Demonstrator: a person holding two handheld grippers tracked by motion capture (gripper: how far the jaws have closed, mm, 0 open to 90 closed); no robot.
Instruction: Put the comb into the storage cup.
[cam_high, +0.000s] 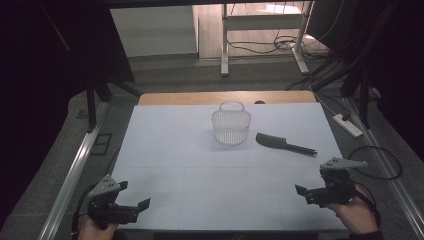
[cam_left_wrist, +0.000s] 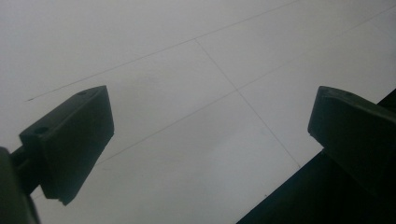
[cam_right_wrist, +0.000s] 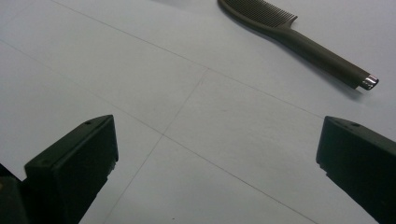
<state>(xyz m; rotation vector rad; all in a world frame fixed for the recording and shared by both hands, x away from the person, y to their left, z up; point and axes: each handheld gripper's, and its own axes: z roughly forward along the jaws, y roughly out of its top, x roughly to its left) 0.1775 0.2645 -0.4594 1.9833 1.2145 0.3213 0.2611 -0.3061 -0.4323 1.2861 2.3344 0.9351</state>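
A see-through white plastic basket (cam_high: 231, 126) with a loop handle stands upright on the white table (cam_high: 190, 165), a little behind its middle. Just right of it lies a dark hairbrush (cam_high: 284, 143), handle pointing right; the right gripper view shows this hairbrush (cam_right_wrist: 299, 38) at the top, well ahead of the jaws. My left gripper (cam_high: 134, 199) rests near the front left corner, open and empty. My right gripper (cam_high: 307, 186) sits near the front right edge, also open and empty. In each gripper view, the left gripper (cam_left_wrist: 210, 135) and the right gripper (cam_right_wrist: 215, 158) have jaws spread wide over bare table.
A wooden strip (cam_high: 225, 97) borders the table's far edge. Metal rails (cam_high: 75, 165) run along both sides on the floor. A power strip (cam_high: 347, 125) and cables lie at the right. The table's front edge (cam_left_wrist: 327, 196) shows dark beside the left gripper.
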